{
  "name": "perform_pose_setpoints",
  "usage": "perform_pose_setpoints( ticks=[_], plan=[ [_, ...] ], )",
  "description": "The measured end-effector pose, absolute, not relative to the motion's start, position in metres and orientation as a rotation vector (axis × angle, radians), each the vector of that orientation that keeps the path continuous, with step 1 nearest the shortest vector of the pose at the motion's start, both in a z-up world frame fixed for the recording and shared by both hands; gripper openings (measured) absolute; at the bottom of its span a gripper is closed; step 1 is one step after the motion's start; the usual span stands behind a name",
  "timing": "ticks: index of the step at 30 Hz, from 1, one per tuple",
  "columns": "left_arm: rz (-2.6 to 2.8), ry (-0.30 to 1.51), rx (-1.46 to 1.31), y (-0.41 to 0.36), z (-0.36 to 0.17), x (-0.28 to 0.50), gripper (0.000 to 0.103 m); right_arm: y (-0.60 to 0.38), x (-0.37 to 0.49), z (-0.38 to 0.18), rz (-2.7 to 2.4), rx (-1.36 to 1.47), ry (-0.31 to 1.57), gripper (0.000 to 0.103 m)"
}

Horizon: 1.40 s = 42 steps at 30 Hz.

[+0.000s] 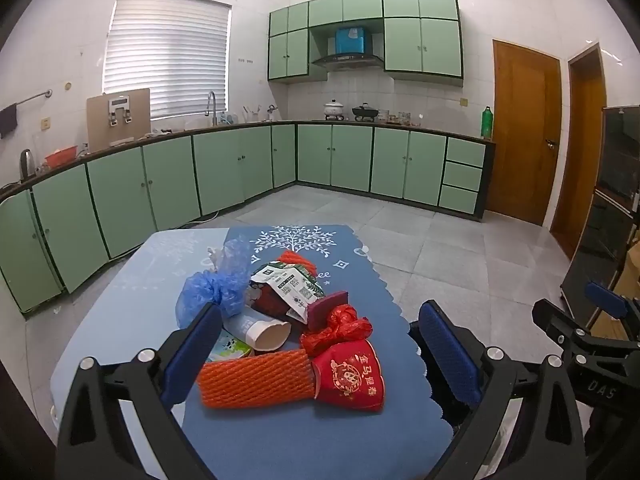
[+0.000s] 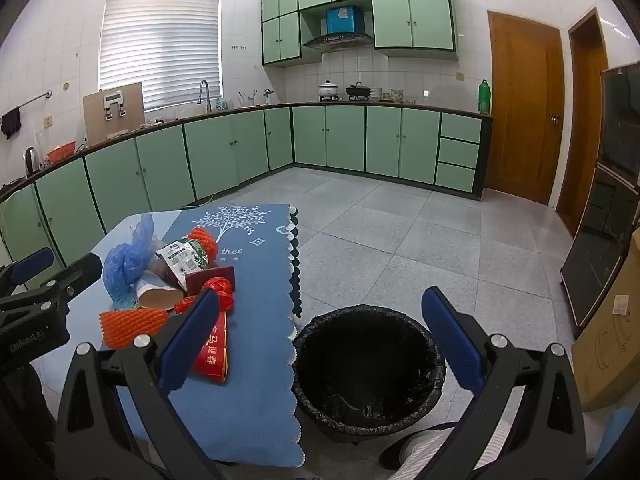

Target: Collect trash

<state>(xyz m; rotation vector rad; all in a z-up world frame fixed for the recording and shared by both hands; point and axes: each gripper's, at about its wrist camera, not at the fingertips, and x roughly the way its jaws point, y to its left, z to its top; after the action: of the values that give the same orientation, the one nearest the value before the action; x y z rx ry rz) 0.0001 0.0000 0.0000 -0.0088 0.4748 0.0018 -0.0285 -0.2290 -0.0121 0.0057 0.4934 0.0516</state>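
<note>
Fingers point(image 1: 448, 344) of the left gripper point(image 1: 320, 344) stand wide apart, blue pads bare, nothing between them touched; it hovers over the near end of the trash heap. Right gripper point(image 2: 320, 336), fingers point(image 2: 452, 340) likewise spread and empty, hangs above the floor bin.

Light blue bench point(image 1: 120, 320) carries a darker blue scalloped cloth with a white tree print point(image 1: 360, 440); all trash lies on it, bunched toward the left and middle.

Round bin lined with a black plastic bag point(image 2: 368, 368) stands on the grey tiled floor, just beside the cloth's scalloped right edge, mouth open.

Trash, largest first:
- orange foam fruit net point(image 1: 256, 380), nearest, lying flat
- red paper cup with gold characters point(image 1: 352, 376), on its side, touching the net
- crumpled blue plastic bag point(image 1: 216, 288), far left of the heap
- white-and-green printed carton point(image 1: 288, 284), tilted on top
- white paper cup point(image 1: 264, 330), on its side
- knotted red plastic bag point(image 1: 340, 328), above the red cup
</note>
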Motion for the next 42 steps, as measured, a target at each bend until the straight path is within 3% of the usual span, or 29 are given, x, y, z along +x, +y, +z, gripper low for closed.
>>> perform_pose_setpoints(
  ticks=[42],
  plan=[
    [0.001,0.467,-0.005,0.0003,0.0,-0.0008,0.096,-0.2275,-0.0268,-0.0115,0.052,0.009,0.499,0.098]
  ],
)
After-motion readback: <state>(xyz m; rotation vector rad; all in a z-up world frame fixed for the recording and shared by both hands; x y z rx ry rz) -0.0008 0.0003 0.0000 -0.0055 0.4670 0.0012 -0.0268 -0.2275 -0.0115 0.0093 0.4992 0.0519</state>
